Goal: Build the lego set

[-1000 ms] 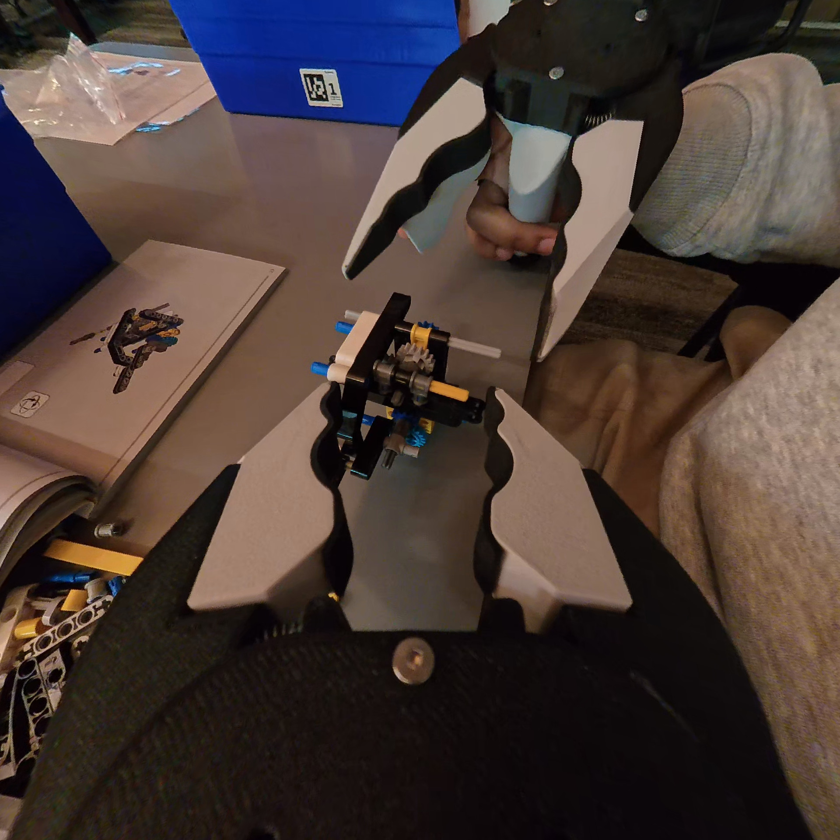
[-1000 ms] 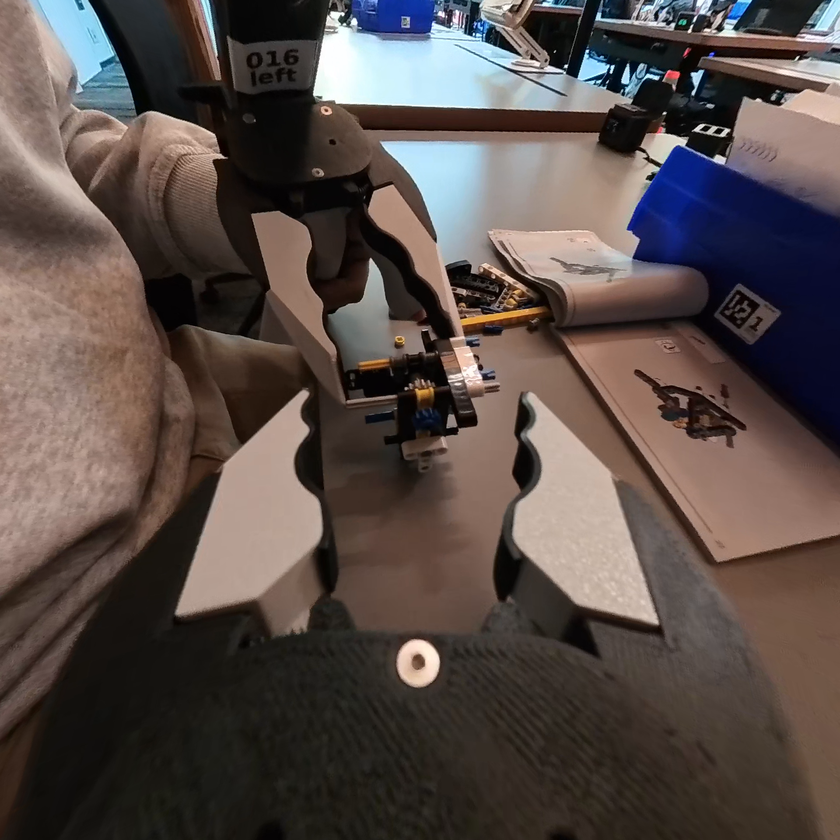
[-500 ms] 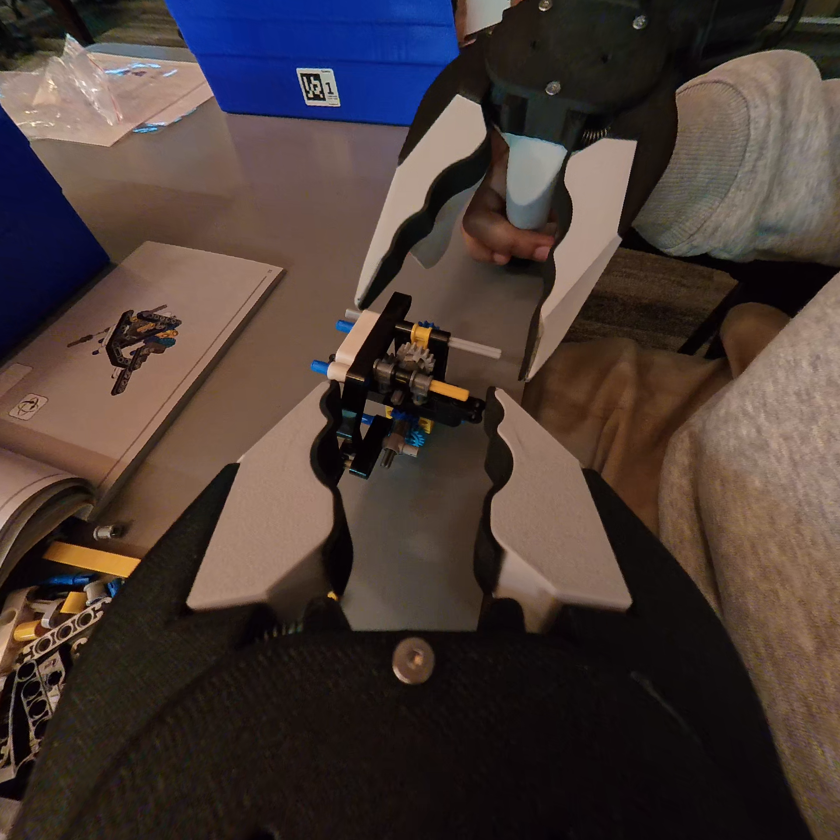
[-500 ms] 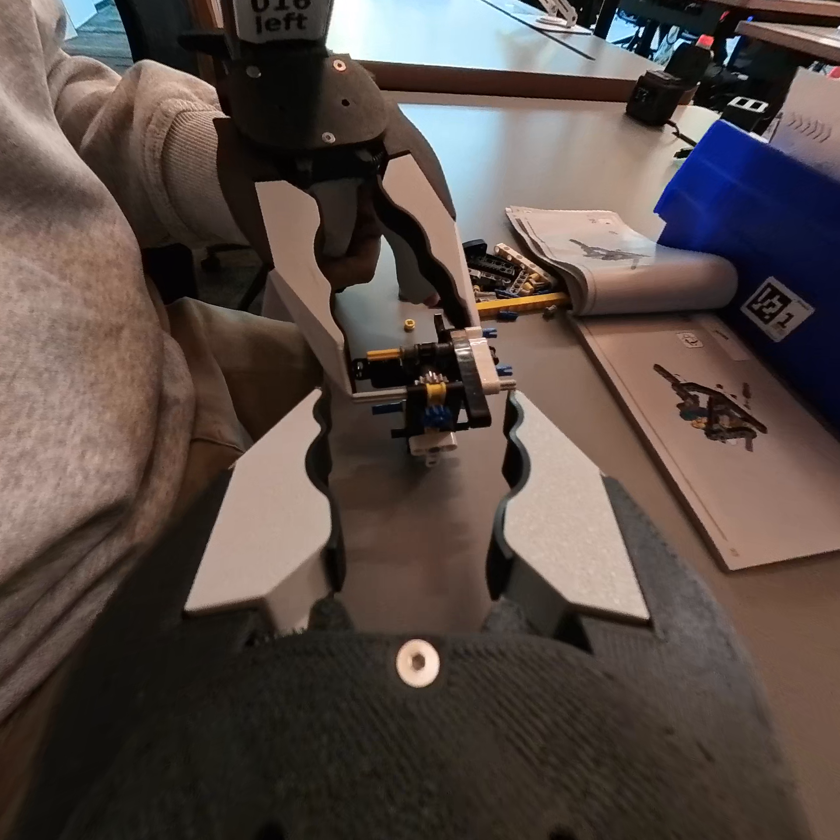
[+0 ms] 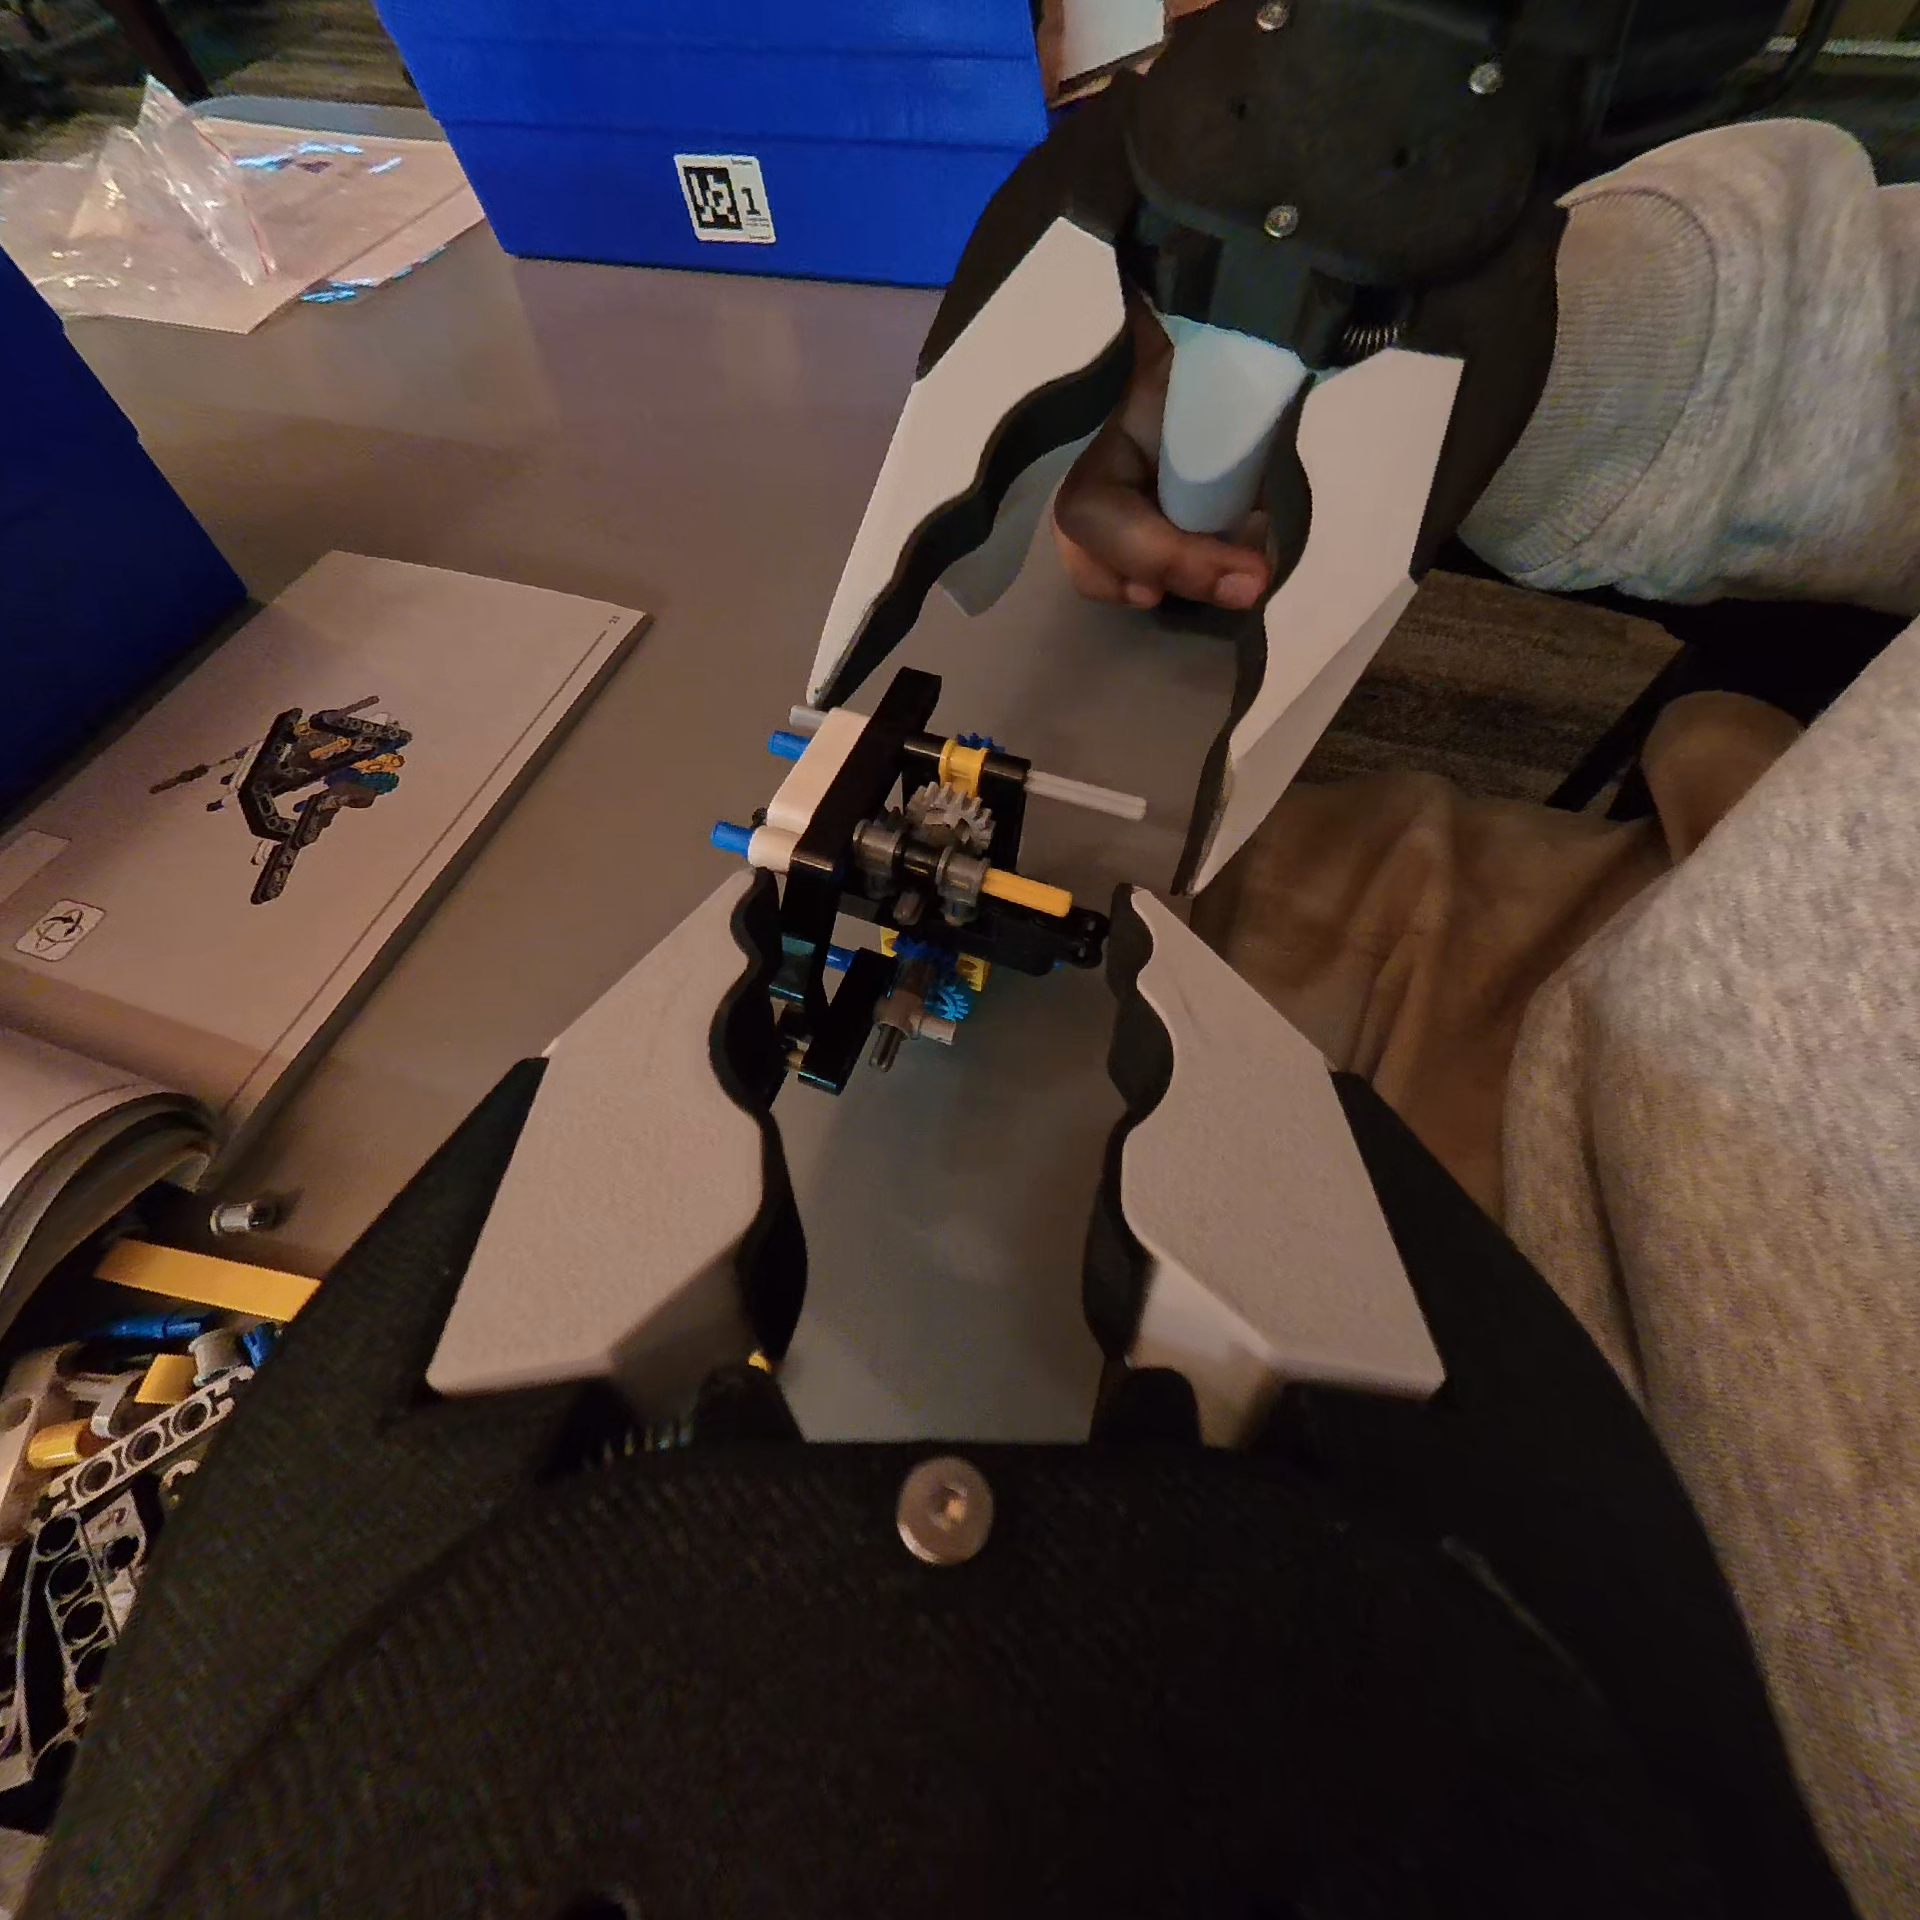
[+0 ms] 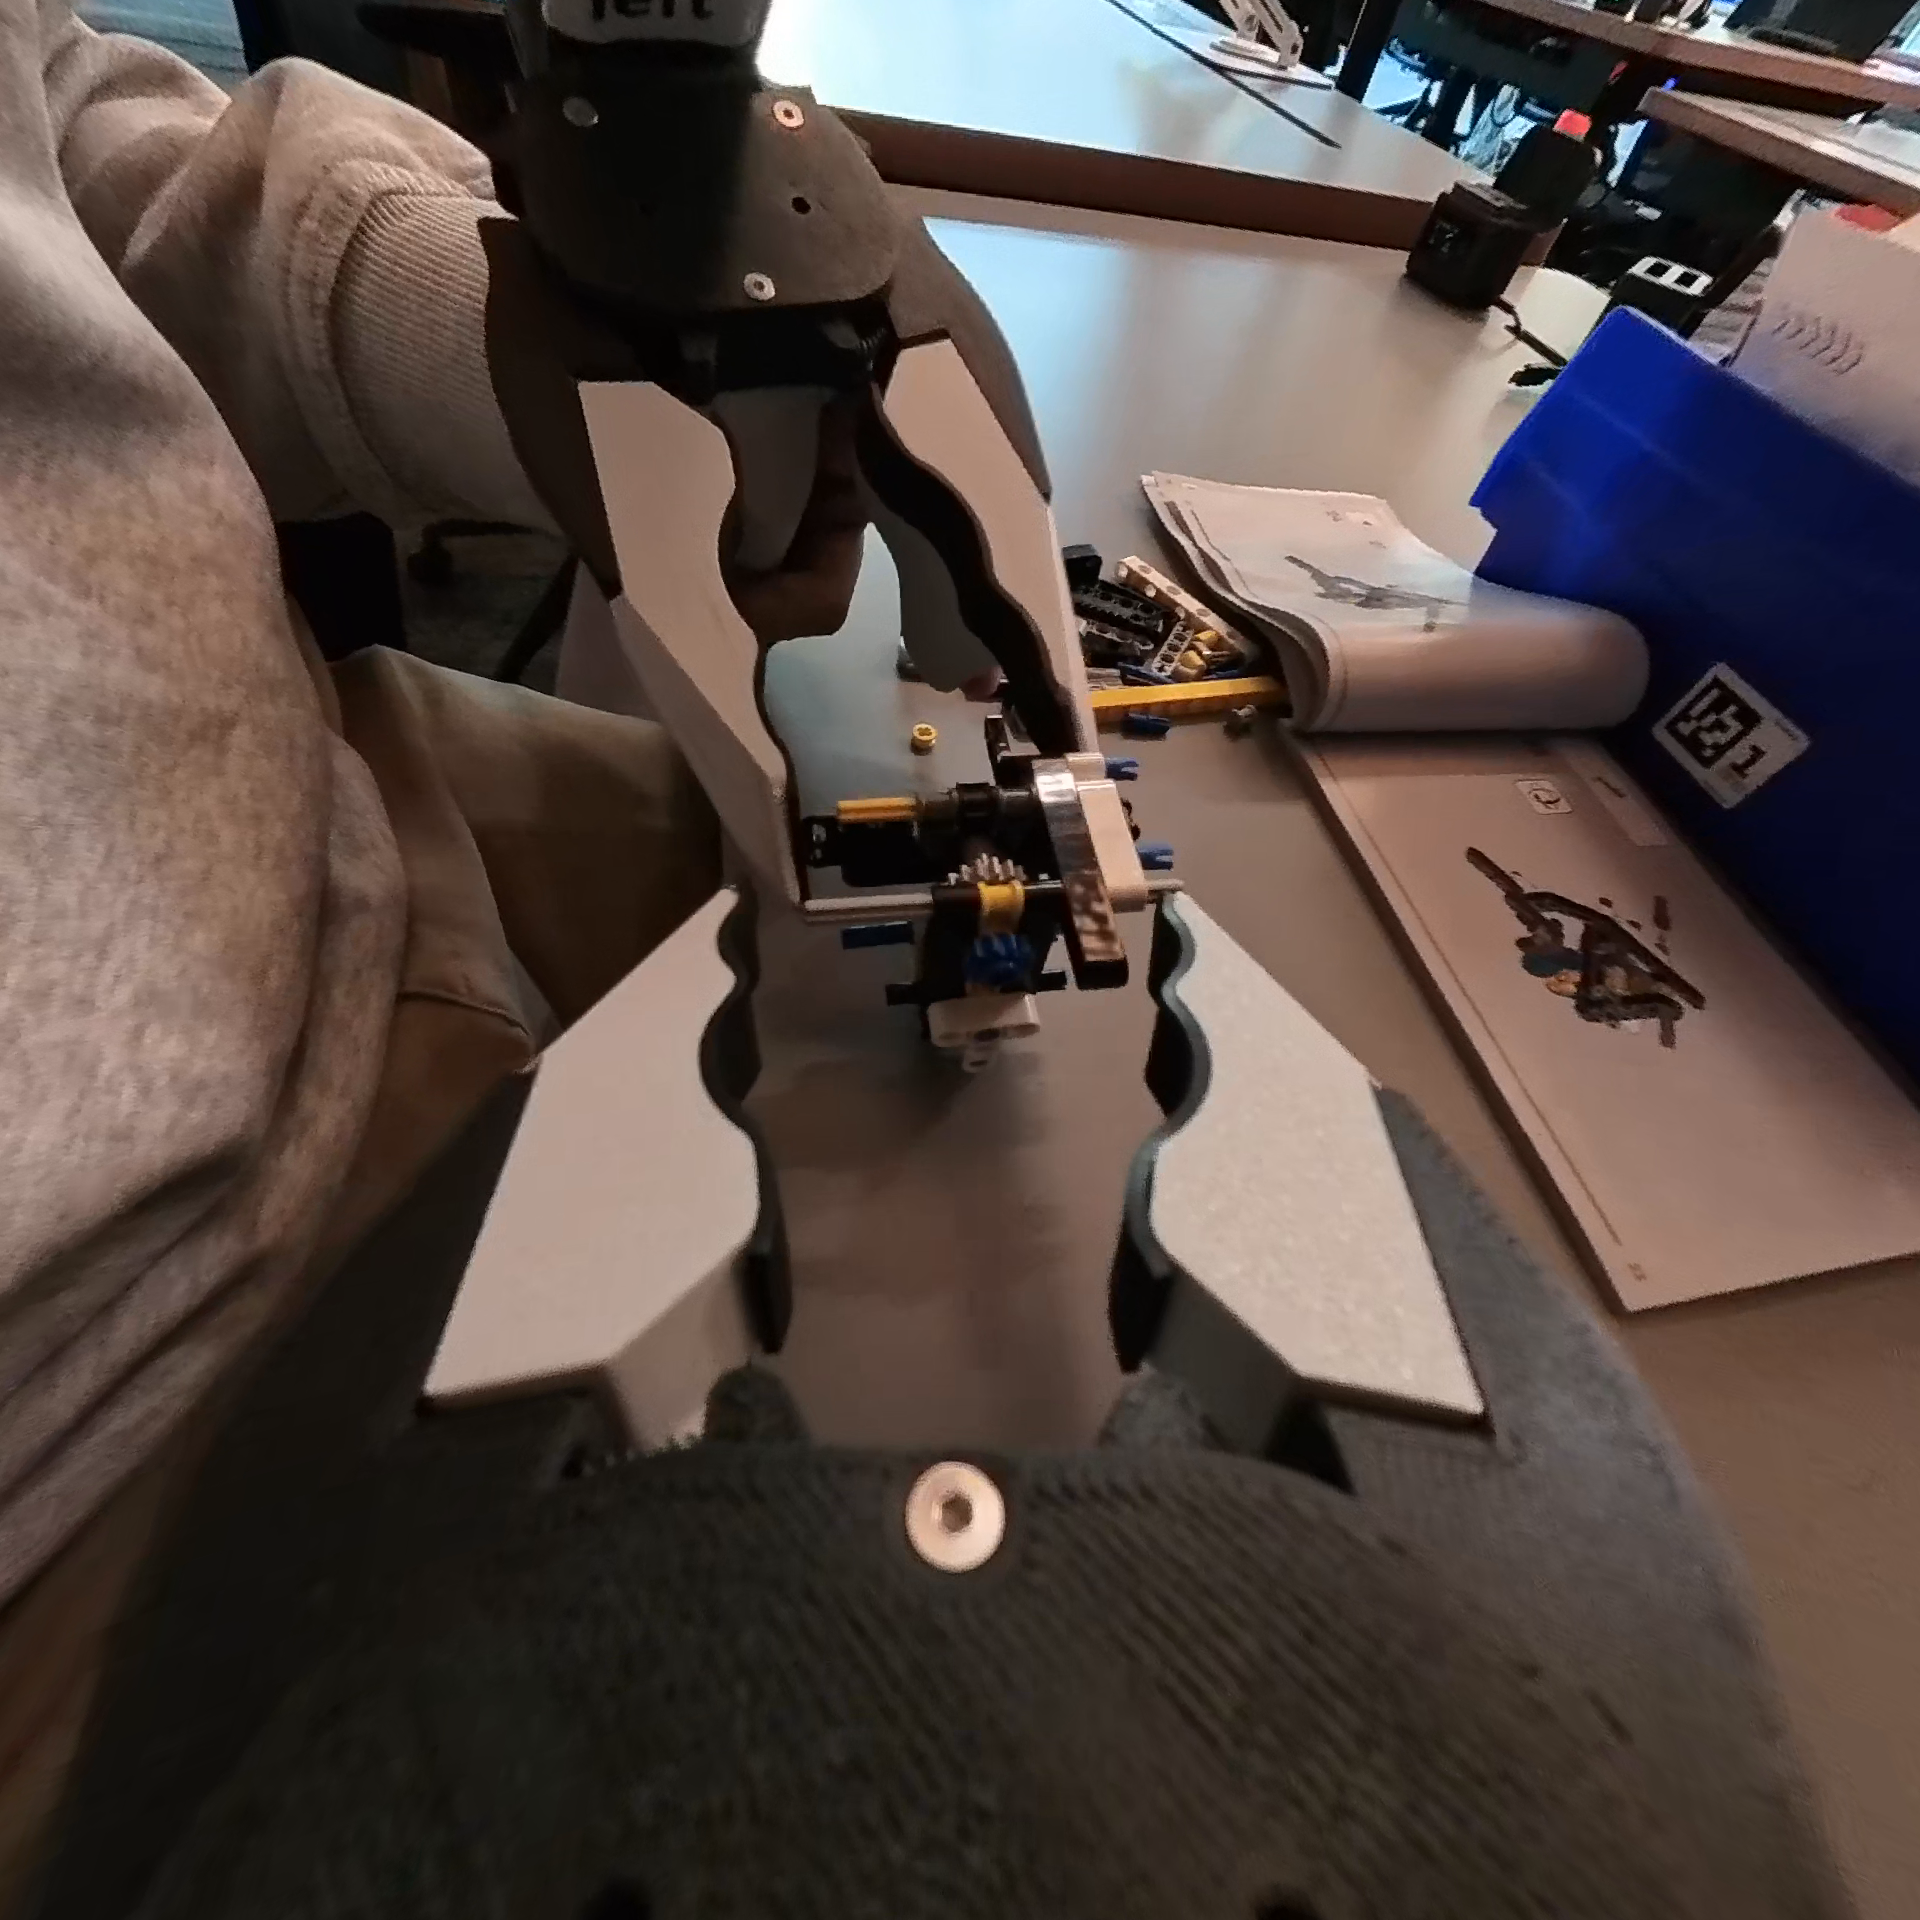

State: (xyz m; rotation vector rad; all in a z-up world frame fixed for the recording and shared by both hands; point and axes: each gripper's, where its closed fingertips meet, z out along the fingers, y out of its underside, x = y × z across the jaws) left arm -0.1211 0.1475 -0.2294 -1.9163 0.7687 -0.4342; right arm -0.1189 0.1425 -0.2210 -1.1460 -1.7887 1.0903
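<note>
A small lego assembly (image 5: 914, 862) of black beams, grey gears, blue gears and yellow, white and blue axles sits between my two grippers over the grey table (image 5: 623, 436). My left gripper (image 5: 935, 904) is shut on its black frame from the near side. My right gripper (image 5: 1008, 790) faces it from the far side, open, with its fingertips on either side of the white axle's ends. In the right wrist view the assembly (image 6: 1008, 894) lies just ahead of my right gripper (image 6: 951, 914), and the left gripper (image 6: 925, 790) holds it from beyond.
An open instruction booklet (image 5: 312, 790) lies left of the assembly. Loose lego pieces (image 5: 104, 1403) are piled by its spine. A blue bin (image 5: 727, 135) stands at the back, with a plastic bag (image 5: 177, 197) beside it. A small yellow piece (image 6: 923, 737) lies on the table. The person's lap is at the table edge.
My right gripper has moved closer to the assembly and its fingers have narrowed a little around it. My left gripper and the assembly have stayed still.
</note>
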